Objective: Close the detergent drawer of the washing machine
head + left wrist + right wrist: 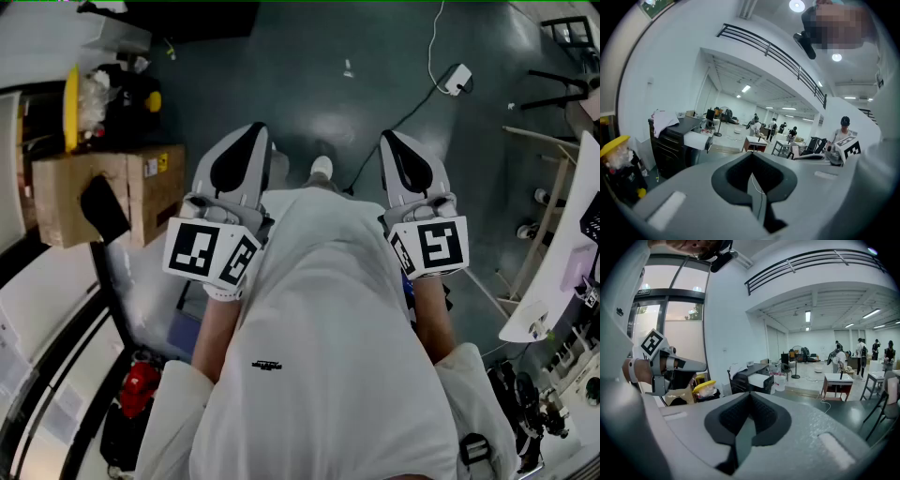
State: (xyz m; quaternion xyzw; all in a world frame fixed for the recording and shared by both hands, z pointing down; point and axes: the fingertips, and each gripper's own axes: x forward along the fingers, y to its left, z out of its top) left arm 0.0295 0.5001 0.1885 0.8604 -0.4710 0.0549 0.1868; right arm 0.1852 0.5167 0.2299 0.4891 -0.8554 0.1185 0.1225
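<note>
My shirt [328, 375] hiding my legs; only shoe tip [322, 168] peeking out. Red thing [141, 384] lying dim beside my sleeve [173, 412], cannot tell what. Distant people [774, 125] showing too small for telling more.

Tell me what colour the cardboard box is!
The cardboard box is plain brown. It shows best in the head view, at the left.

Dark grey-green floor [309, 56], glossy, w/ pale glare patch near middle. Cardboard box [103, 192] stands on it at left edge. White plug block [457, 79] lies toward top right; small white scrap [348, 68] left of it, apart. Black chair legs [561, 92] at top-right corner. Red obj [139, 386] at bottom left, can't tell what.
</note>
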